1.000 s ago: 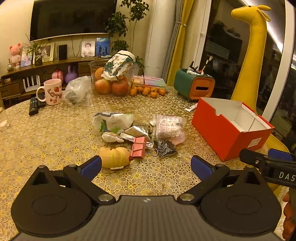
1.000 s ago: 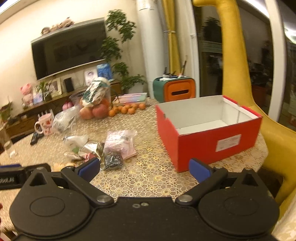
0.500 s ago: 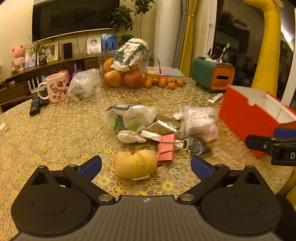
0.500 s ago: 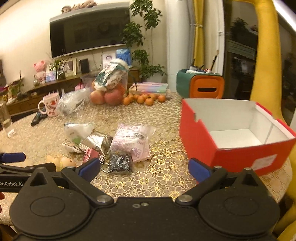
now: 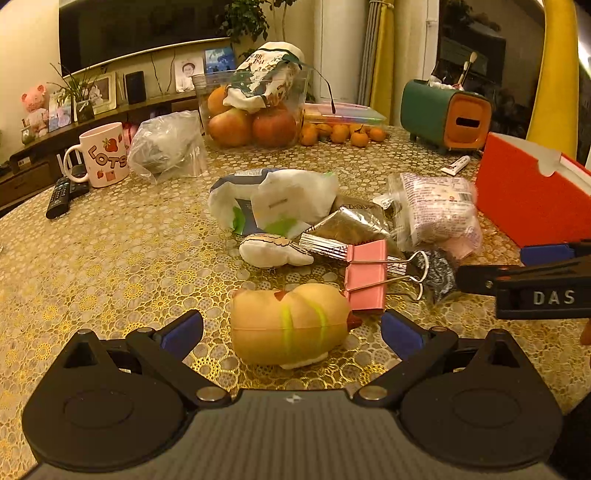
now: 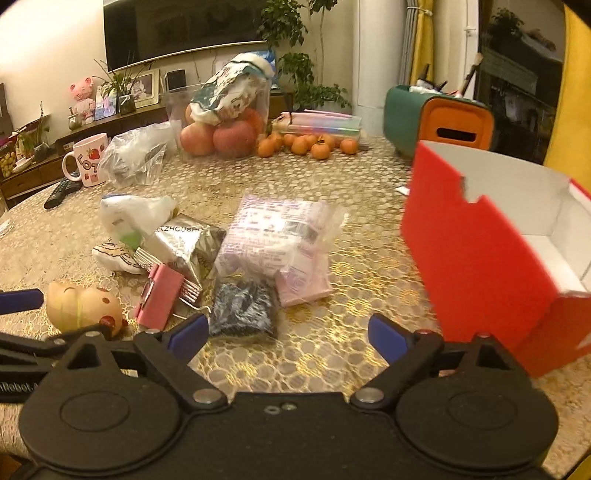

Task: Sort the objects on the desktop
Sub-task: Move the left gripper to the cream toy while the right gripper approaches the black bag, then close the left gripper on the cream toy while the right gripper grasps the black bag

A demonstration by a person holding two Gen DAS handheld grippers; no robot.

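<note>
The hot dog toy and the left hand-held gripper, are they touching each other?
Apart. The left wrist view shows the hot dog toy between the open fingers of the left hand-held gripper, with tablecloth visible on both sides between toy and pads.

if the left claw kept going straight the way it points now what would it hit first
Most likely the squishy tan hot-dog-shaped toy, which lies right ahead between the open fingers of the left claw. The pink binder clip sits just beyond it. Depth is hard to judge in this view.

Warm yellow lamplight fills a living room: a dark television (image 5: 140, 33) hangs above a low wooden shelf (image 5: 44, 147), a leafy plant (image 6: 295, 48) beside yellow curtains (image 5: 384, 55).
</note>
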